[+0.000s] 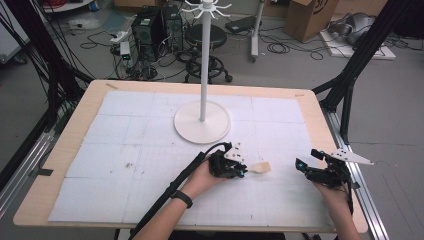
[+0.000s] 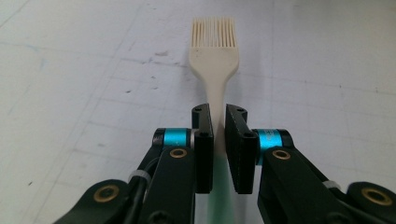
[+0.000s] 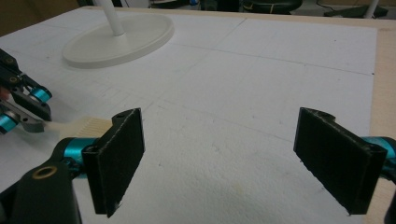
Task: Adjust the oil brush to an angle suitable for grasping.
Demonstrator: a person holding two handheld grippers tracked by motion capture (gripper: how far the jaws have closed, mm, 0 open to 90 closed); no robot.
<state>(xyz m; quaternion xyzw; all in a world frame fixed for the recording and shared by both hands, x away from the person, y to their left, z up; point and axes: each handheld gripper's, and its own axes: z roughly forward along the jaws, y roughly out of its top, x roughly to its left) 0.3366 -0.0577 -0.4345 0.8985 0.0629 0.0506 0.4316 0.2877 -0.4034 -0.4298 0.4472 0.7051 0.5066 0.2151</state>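
A: What's biggest in front of you?

B: The tabletop, covered by a white gridded mat. On it stands the white hook stand, my landmark; its round base sits toward the far middle.

A: And your hands?

B: My left gripper is just on the near side of that base. Its fingers are clenched on the handle of a cream silicone brush, bristles pointing away toward my right gripper.

A: The right one?

B: Nearer than the base and well off to its right, fingers spread wide apart, grasping nothing.
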